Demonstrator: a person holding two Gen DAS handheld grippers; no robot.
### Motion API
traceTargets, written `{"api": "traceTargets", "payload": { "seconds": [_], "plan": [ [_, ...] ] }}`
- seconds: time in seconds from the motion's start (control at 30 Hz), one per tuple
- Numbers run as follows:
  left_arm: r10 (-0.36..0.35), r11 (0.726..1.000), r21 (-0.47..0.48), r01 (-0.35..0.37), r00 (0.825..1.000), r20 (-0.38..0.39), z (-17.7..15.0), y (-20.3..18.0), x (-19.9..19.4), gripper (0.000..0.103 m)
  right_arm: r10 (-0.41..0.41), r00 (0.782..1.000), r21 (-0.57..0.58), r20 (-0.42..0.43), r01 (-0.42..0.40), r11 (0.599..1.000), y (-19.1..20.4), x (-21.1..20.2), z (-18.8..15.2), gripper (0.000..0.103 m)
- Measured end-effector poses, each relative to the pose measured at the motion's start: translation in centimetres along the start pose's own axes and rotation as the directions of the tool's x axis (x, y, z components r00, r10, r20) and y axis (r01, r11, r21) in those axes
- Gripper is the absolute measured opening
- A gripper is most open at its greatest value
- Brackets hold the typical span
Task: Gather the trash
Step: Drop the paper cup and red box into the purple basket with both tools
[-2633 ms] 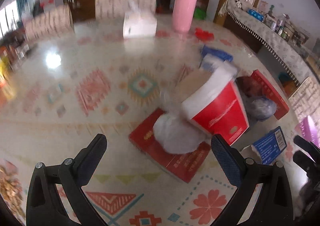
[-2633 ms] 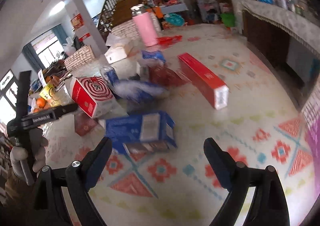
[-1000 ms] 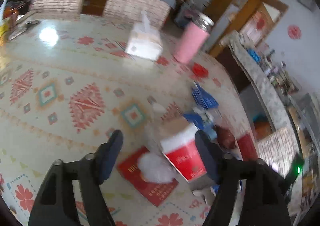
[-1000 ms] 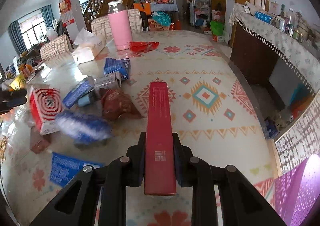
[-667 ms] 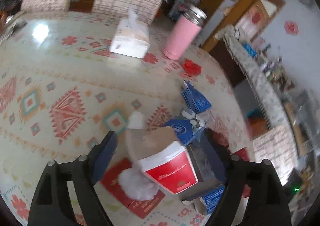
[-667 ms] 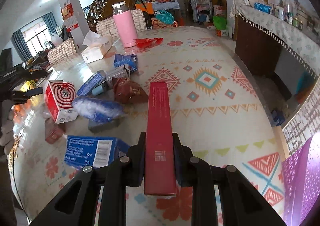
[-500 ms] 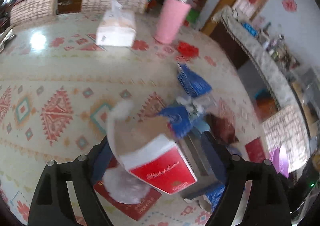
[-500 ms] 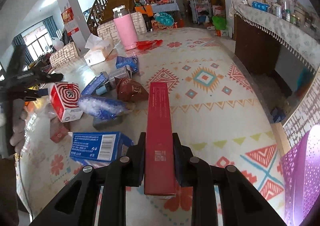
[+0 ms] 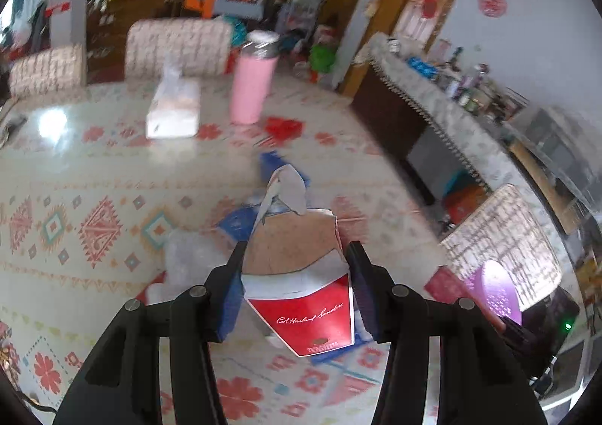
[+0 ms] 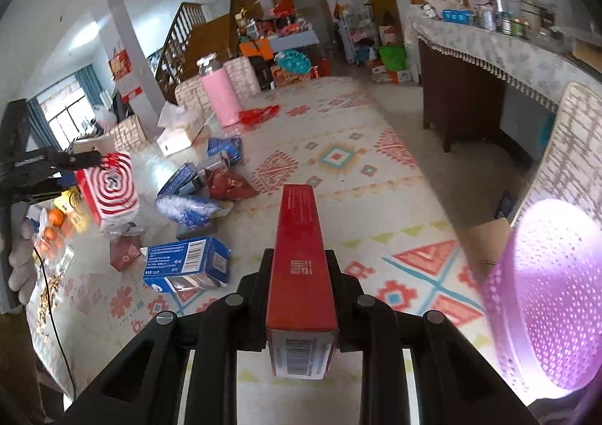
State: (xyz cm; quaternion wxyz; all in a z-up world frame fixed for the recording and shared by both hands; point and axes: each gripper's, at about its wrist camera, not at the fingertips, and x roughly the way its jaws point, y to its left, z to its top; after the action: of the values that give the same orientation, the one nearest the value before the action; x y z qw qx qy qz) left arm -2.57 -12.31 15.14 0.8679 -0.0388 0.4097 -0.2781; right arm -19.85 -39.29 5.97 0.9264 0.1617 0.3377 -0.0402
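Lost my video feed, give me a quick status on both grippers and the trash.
Left gripper just closed on red-and-white carton, lifted. Right gripper shut on long red box. Purple basket at right; more trash on table.

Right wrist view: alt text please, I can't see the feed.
The right gripper is shut on a long red cardboard box, held over a patterned tablecloth. A purple perforated bin is at right, scattered packaging at left.

Glossy patterned tablecloth; matt cardboard carton, perforated plastic basket
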Motion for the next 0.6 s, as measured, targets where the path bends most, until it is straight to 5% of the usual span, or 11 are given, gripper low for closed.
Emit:
{"api": "traceTargets", "payload": {
  "seconds": [0.3, 0.6],
  "plan": [
    [-0.130, 0.981, 0.135, 0.136, 0.990, -0.049, -0.9, -11.0, 1.9, 0.051, -0.046, 0.995, 0.063, 0.086, 0.041, 0.997, -4.7, -5.1, -1.1, 0.026],
    [-0.247, 0.924, 0.254, 0.287, 0.952, -0.180, -3.3, -24.9, 7.8, 0.051, -0.209, 0.971, 0.220, 0.115, 0.180, 0.959, -13.8, -10.6, -2.2, 0.026]
  ]
}}
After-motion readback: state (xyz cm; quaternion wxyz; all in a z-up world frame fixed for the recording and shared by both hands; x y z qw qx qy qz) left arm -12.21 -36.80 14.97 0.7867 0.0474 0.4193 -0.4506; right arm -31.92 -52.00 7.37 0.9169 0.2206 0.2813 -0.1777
